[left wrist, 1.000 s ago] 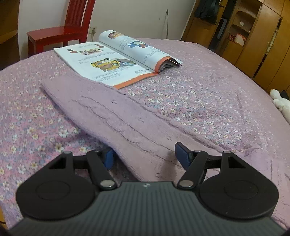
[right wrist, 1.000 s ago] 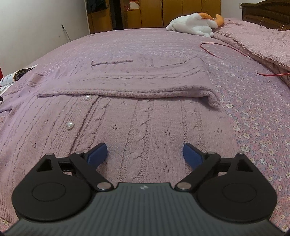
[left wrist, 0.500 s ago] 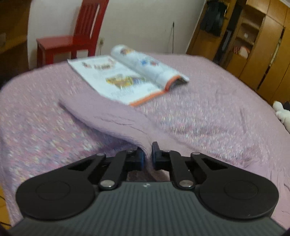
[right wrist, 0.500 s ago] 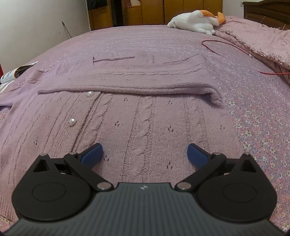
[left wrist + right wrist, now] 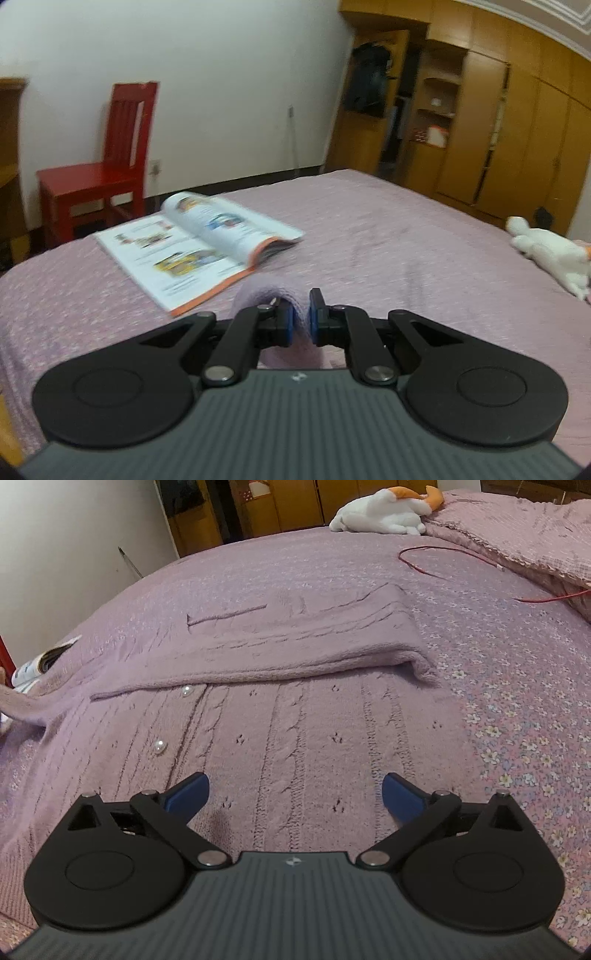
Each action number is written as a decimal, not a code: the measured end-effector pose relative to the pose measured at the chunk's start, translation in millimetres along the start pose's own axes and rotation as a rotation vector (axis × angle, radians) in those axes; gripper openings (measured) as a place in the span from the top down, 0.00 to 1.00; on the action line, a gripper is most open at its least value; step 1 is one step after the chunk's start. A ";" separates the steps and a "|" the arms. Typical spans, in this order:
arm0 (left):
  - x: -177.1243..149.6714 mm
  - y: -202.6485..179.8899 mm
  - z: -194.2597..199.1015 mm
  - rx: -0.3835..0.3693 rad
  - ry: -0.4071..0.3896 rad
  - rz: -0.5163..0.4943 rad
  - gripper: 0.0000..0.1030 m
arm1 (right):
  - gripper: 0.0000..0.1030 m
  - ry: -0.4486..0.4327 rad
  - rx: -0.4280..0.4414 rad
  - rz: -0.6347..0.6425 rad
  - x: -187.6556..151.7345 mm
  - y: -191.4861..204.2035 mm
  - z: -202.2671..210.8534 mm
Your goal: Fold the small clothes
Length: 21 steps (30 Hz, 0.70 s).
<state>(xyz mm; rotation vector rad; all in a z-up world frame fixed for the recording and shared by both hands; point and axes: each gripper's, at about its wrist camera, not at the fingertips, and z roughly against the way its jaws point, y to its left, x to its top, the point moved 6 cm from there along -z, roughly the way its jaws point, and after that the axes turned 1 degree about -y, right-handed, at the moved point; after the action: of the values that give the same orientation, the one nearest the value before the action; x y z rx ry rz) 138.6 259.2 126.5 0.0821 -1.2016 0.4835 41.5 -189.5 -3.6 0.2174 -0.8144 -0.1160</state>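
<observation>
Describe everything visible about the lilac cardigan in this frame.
The cardigan is lilac cable knit with small eyelets and pearl-like buttons. It lies flat on the floral bedspread, one sleeve folded across its chest. The other sleeve is pinched in the shut left gripper and raised near the open book. The open right gripper hovers above the body.

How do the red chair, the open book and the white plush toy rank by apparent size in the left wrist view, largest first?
1. open book
2. red chair, close to the book in spread, so this order is unsure
3. white plush toy, cut by the frame edge

The chair stands farther back, so it looks smaller than it is.
</observation>
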 end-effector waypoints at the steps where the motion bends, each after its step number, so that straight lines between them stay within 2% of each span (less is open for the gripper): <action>1: 2.1 -9.7 2.1 -0.018 -0.004 -0.002 0.90 | 0.00 -0.003 0.002 -0.006 0.1 -1.3 1.5; 7: 4.4 -75.0 10.4 -0.114 -0.008 -0.031 0.90 | 0.00 -0.017 0.013 -0.038 1.2 -11.5 8.0; 12: -5.3 -134.7 18.4 -0.181 -0.019 -0.096 0.90 | 0.00 -0.032 0.020 -0.077 2.2 -21.5 11.5; 15: -15.7 -169.7 24.5 -0.234 -0.013 -0.135 0.90 | 0.00 -0.041 0.032 -0.095 0.9 -26.0 12.8; 21: -52.7 -227.2 18.7 -0.309 0.056 -0.203 0.90 | 0.00 -0.047 0.040 -0.098 1.7 -32.3 18.4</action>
<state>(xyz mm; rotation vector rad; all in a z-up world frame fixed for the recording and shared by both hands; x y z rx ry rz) 199.2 33.2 129.0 -0.0734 -1.1862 0.1194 28.6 -223.8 2.2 0.2932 -0.8536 -0.1978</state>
